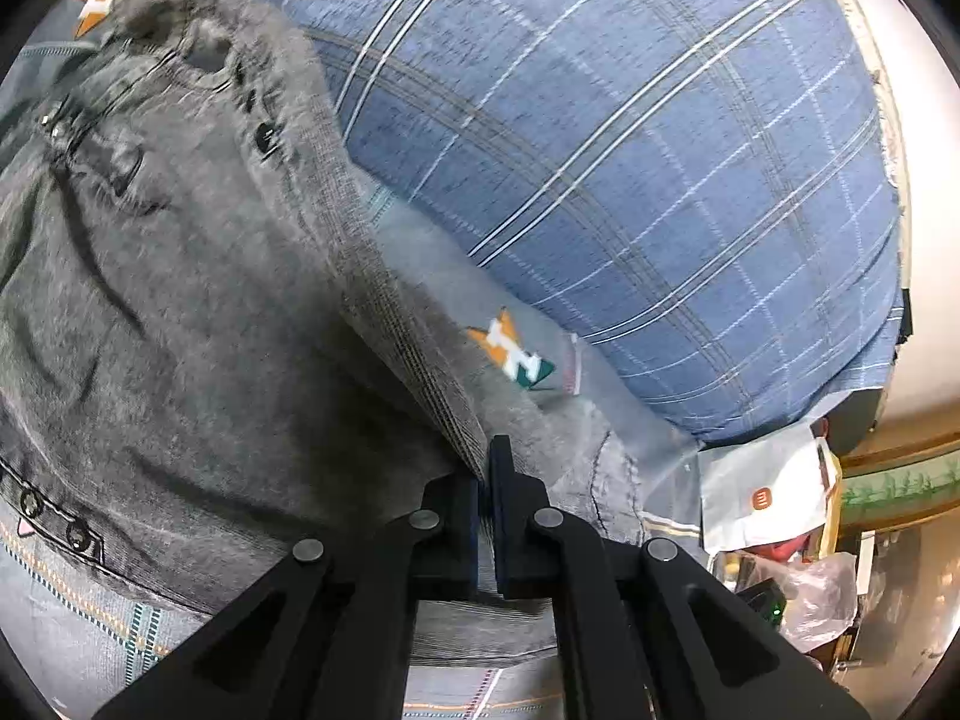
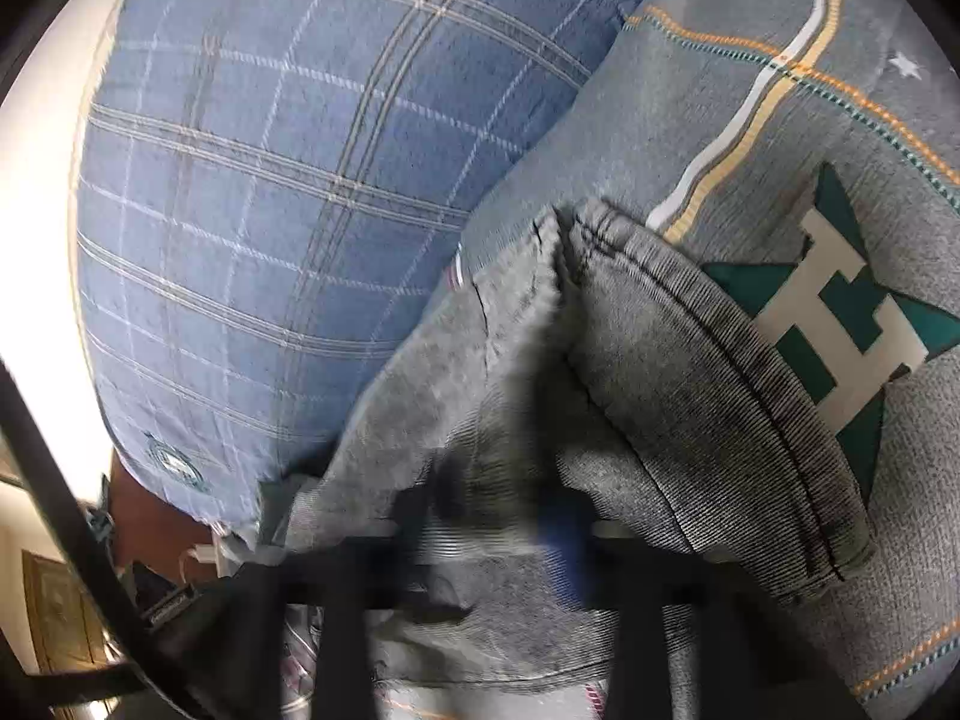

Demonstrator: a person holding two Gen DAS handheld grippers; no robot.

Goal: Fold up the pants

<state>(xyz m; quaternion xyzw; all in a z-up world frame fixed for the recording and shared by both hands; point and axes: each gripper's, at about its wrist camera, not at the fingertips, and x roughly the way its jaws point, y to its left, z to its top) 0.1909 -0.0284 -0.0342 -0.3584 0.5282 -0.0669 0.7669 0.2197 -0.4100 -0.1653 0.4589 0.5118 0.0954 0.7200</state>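
Observation:
Grey denim pants (image 1: 198,300) lie on a grey bedspread, waistband and buttons at the upper left of the left wrist view. My left gripper (image 1: 485,480) is shut on a folded edge of the pants near a leg hem. In the right wrist view the pants' leg end (image 2: 690,396) is bunched with its hem toward the upper middle. My right gripper (image 2: 516,540) is blurred by motion; its fingers sit in the denim folds, and whether they are shut cannot be told.
A blue plaid pillow (image 1: 630,150) lies beyond the pants, also in the right wrist view (image 2: 288,210). The grey bedspread (image 2: 780,90) carries orange stitching and a green star logo (image 2: 840,312). A white paper bag (image 1: 762,492) and clutter sit off the bed's edge.

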